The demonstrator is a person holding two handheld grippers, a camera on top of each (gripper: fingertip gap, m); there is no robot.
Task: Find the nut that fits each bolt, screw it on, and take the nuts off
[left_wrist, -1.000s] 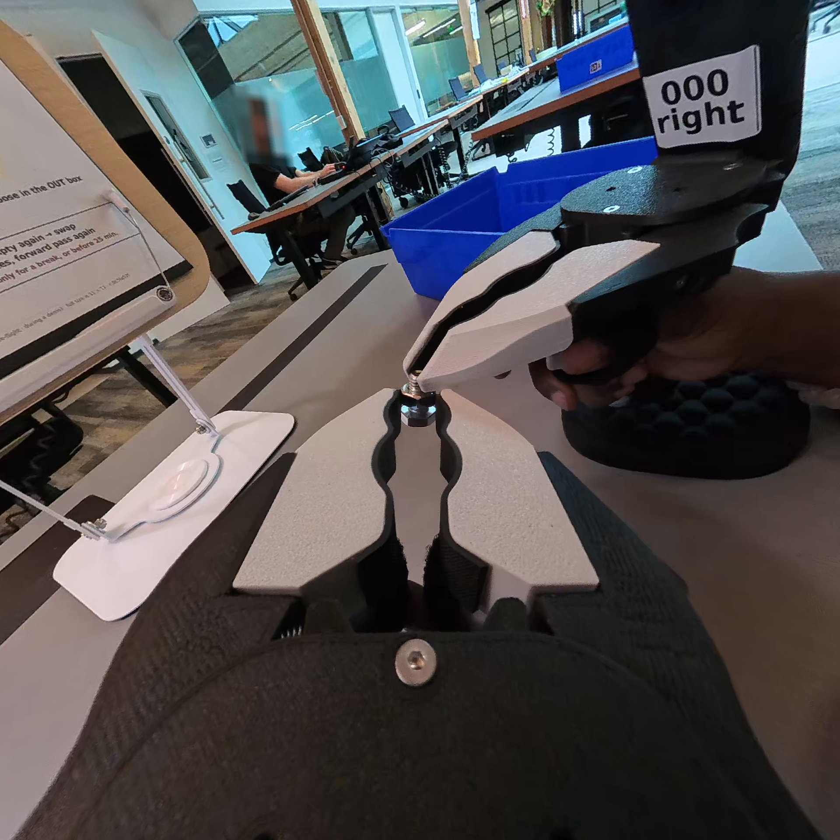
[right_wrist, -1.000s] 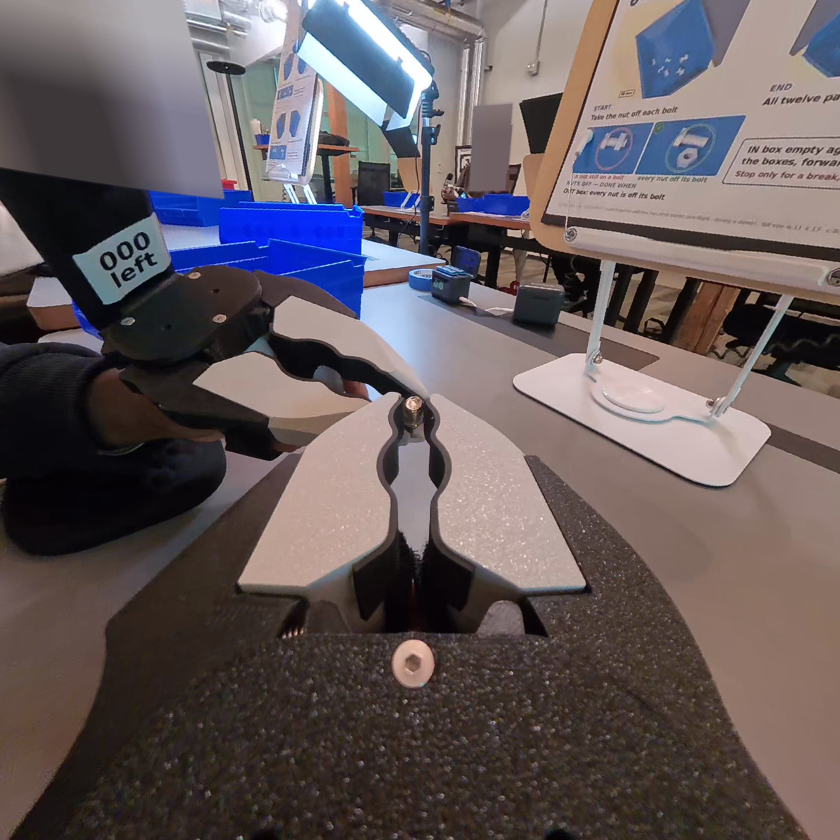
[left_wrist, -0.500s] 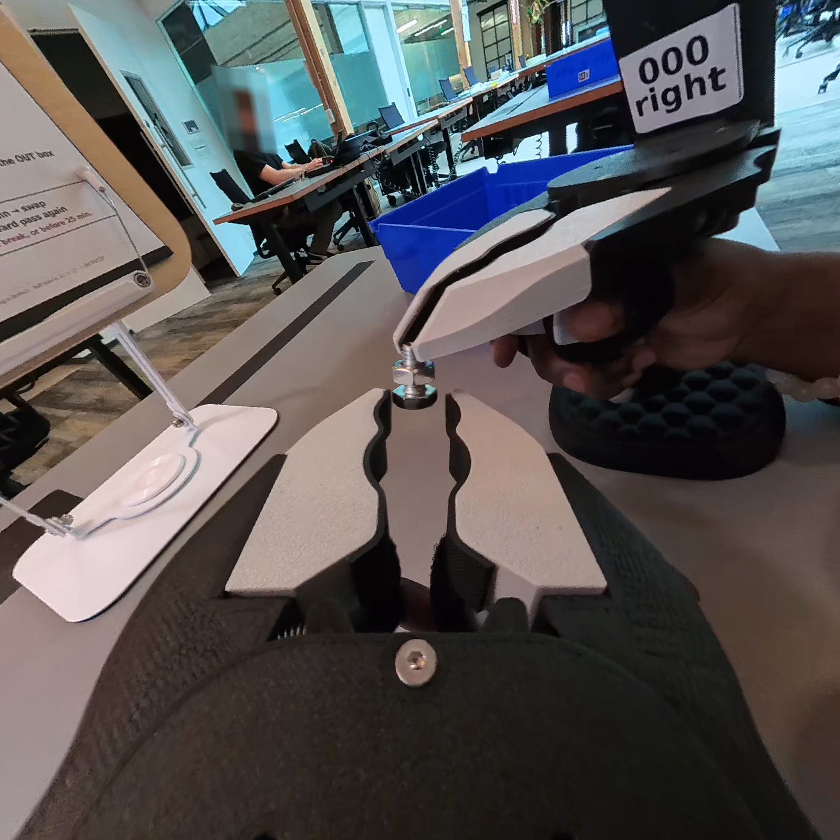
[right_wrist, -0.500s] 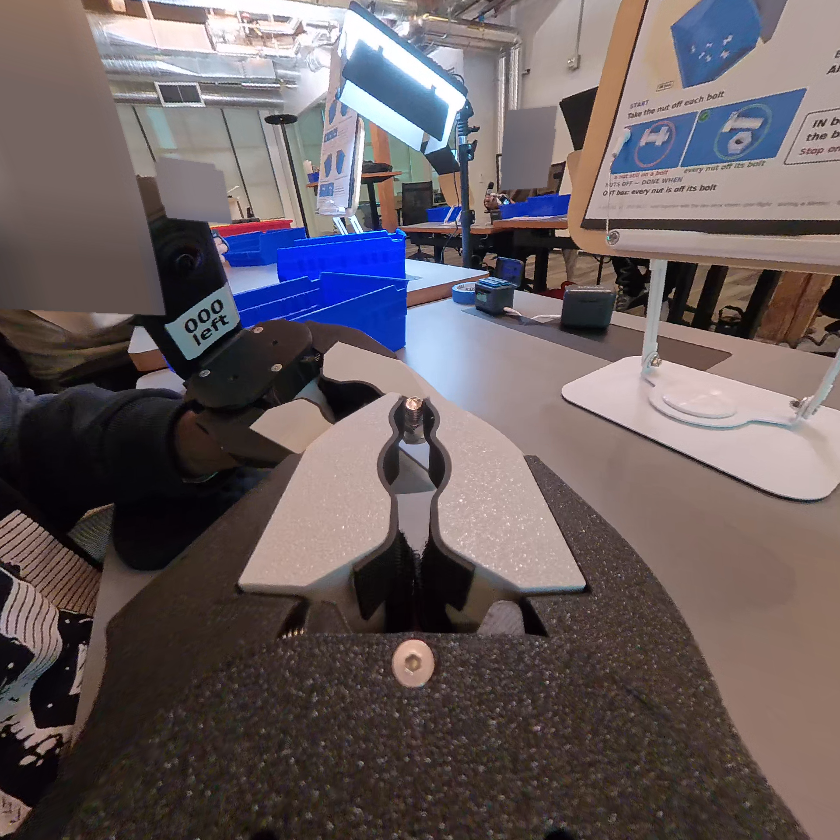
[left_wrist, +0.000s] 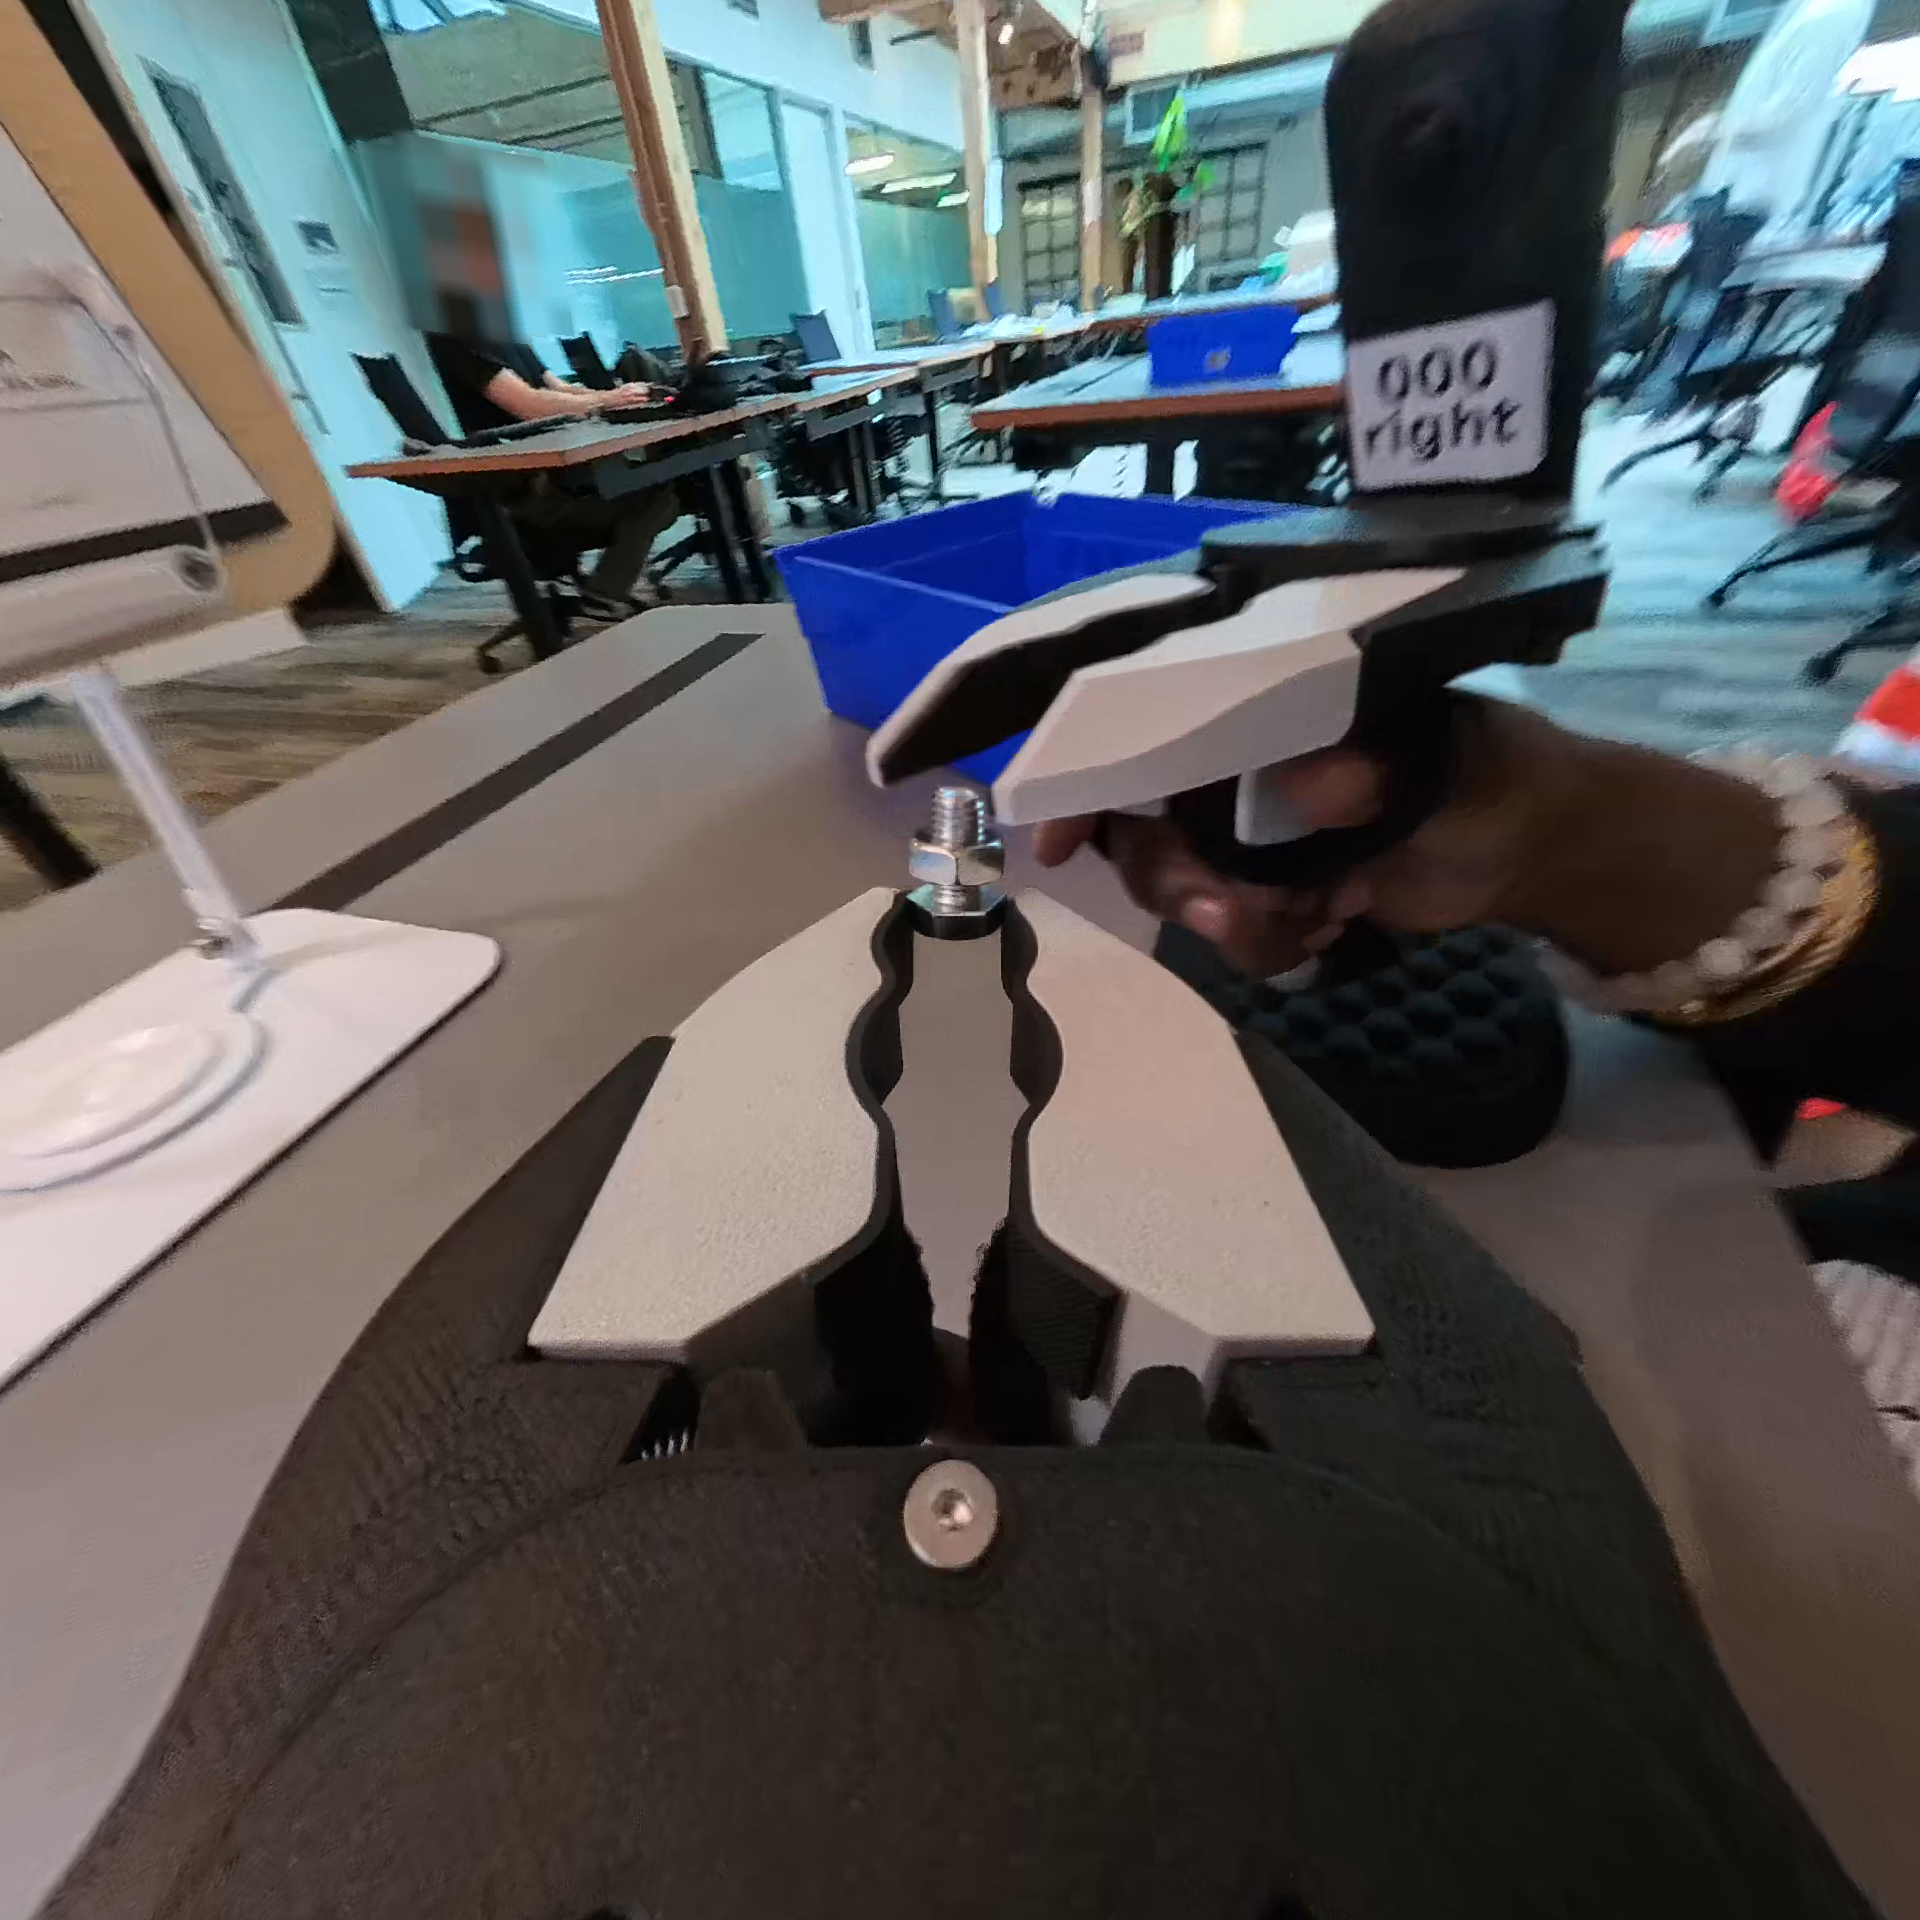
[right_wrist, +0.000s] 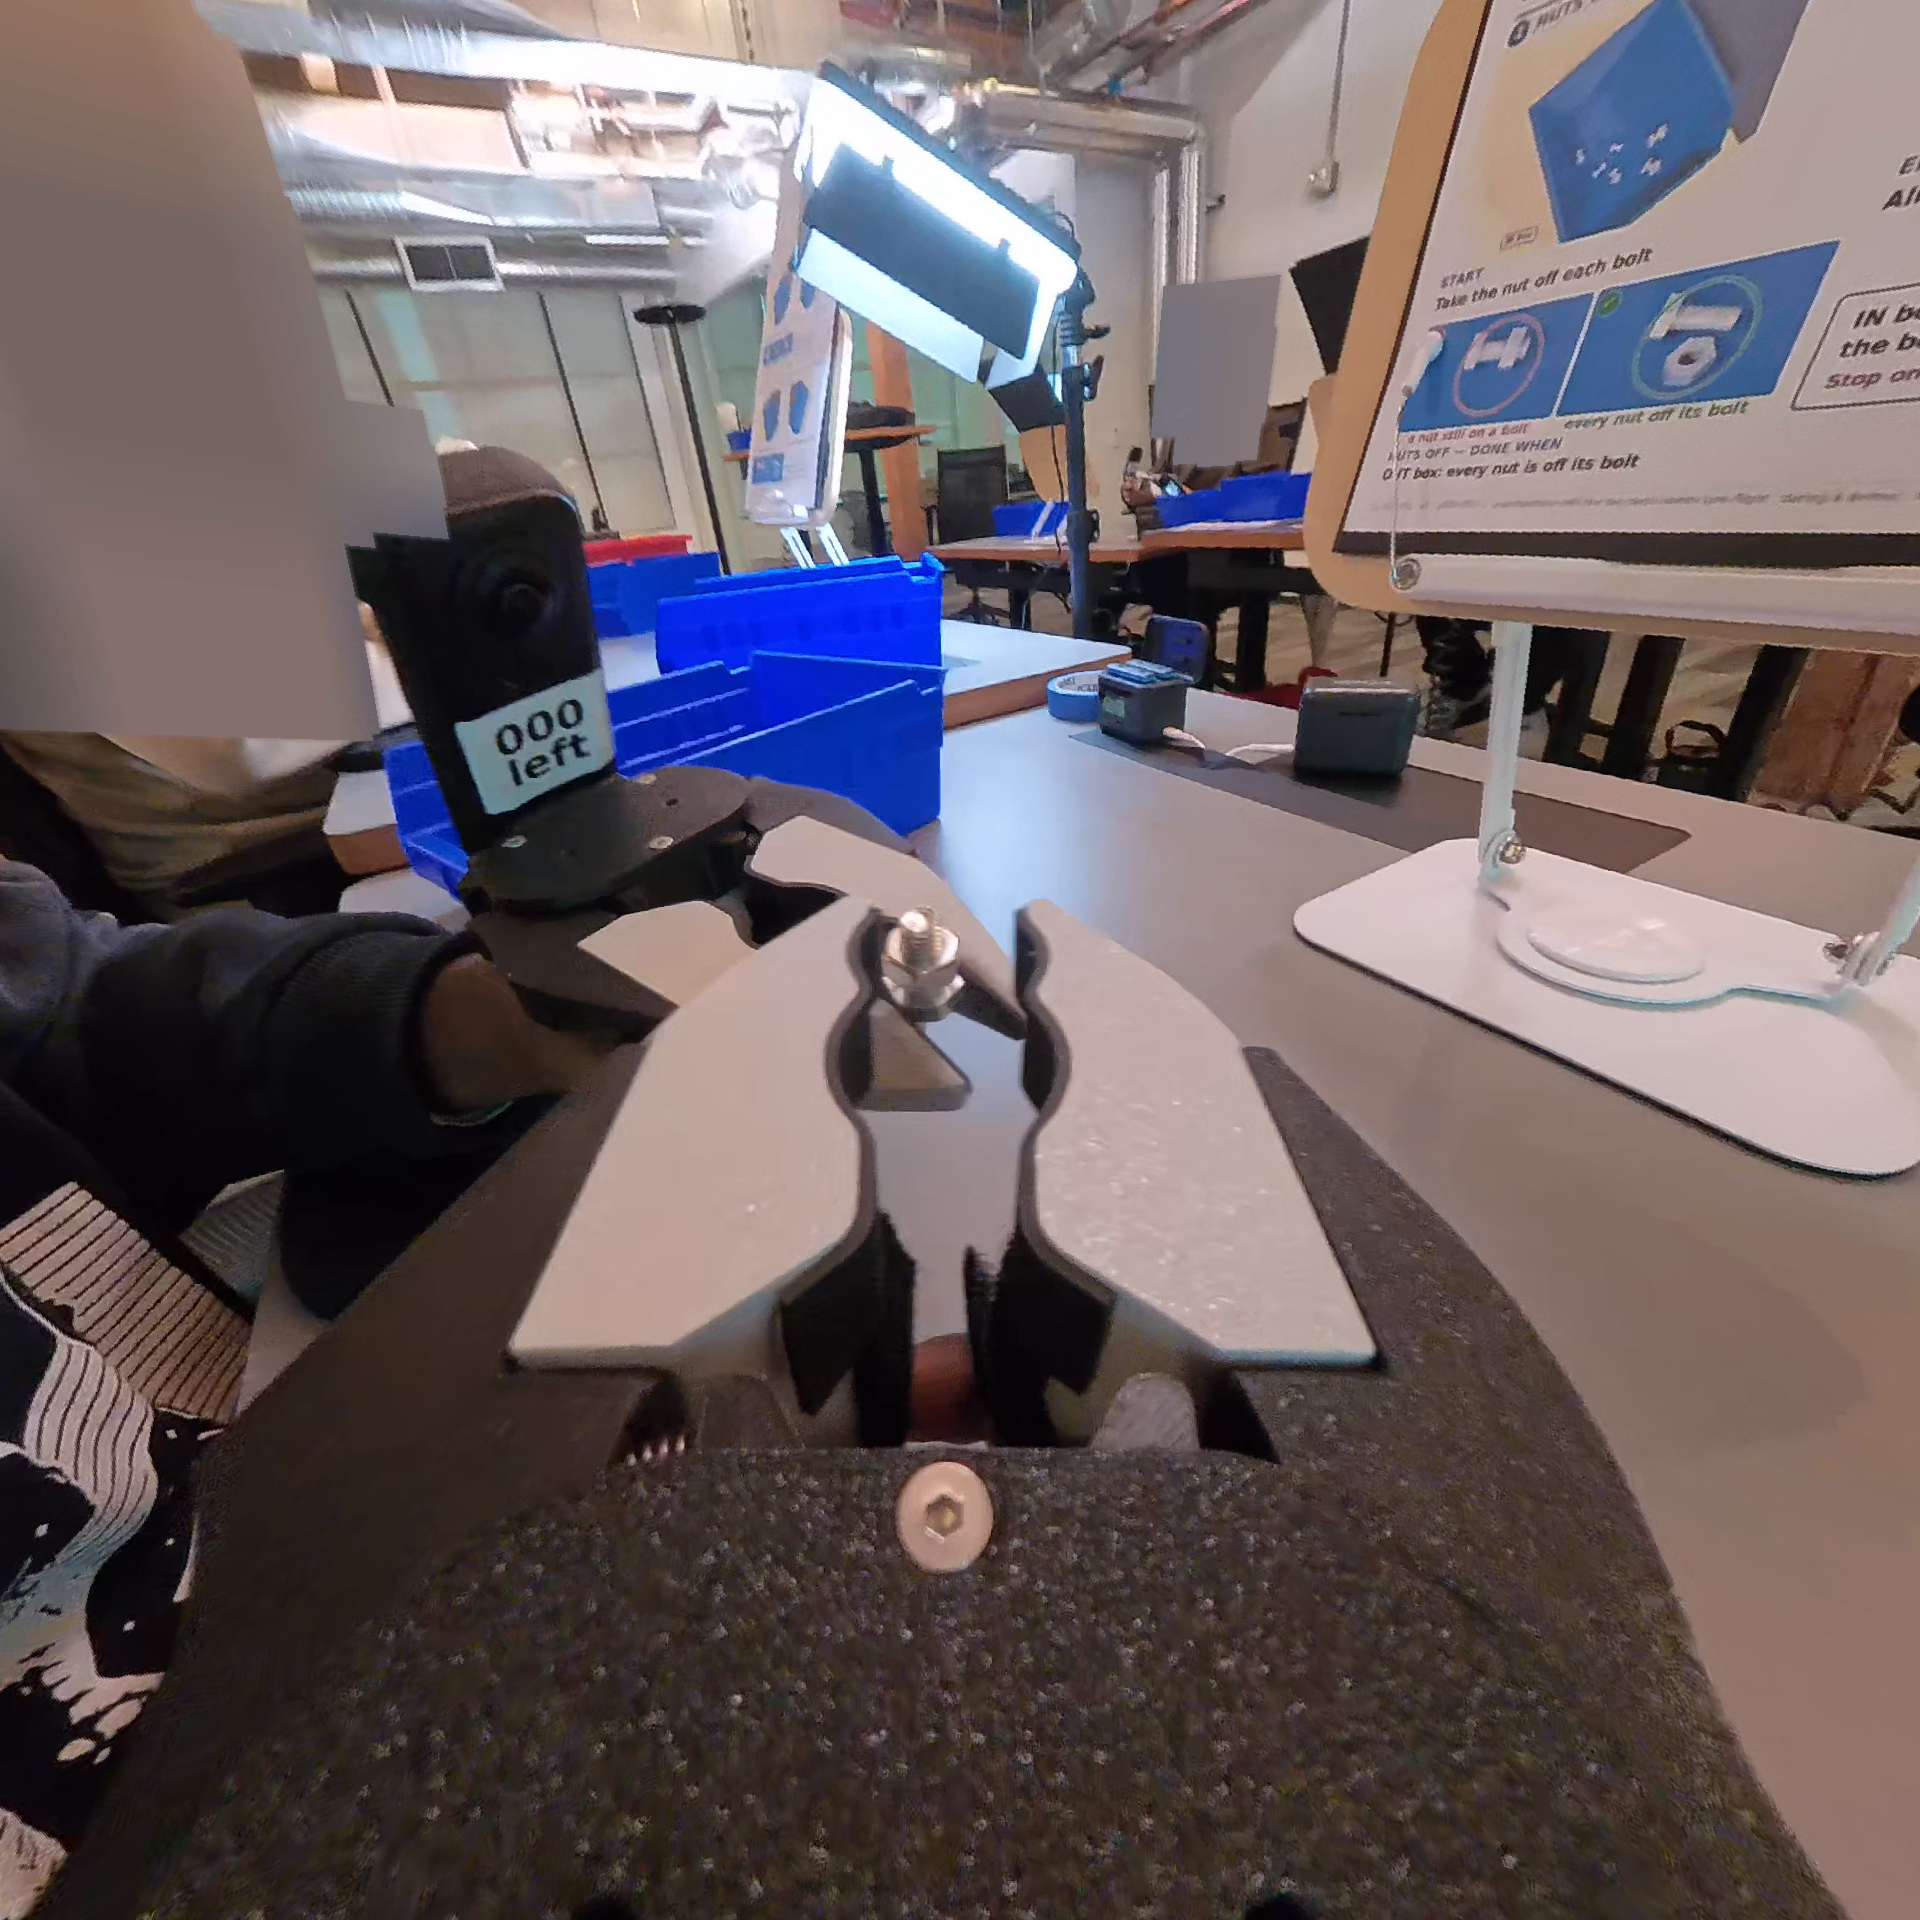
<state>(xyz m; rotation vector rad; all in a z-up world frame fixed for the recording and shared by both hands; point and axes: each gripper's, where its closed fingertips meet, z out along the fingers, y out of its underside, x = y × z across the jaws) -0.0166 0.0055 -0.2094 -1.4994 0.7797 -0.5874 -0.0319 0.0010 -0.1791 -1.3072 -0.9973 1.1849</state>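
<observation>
A: Where's the bolt (left_wrist: 957, 831) right now?

B: Upright in your left gripper (left_wrist: 954, 914). The tips pinch its dark head, the thread points up, and the nut (left_wrist: 957, 859) sits partway down with bare thread showing above and a little below it.

A: And my right gripper (left_wrist: 940, 774)?

B: Parted and empty. In the left wrist view its tips hang just above the end of the thread, apart from it. In the right wrist view the nut shows in the gap between your right fingers (right_wrist: 727, 1091), touching neither.

A: So which step is this?

B: Looks like a re-grip between turns. Whether you're running the nut on or off, I can't tell from this moment.

A: Next move?

B: Lower your right gripper so the tips straddle the nut's flats, not the thread. Close on it squarely, then twist while your left grip holds the head steady. The grey table (left_wrist: 644, 831) is below, the blue bin (left_wrist: 914, 613) behind.
</observation>
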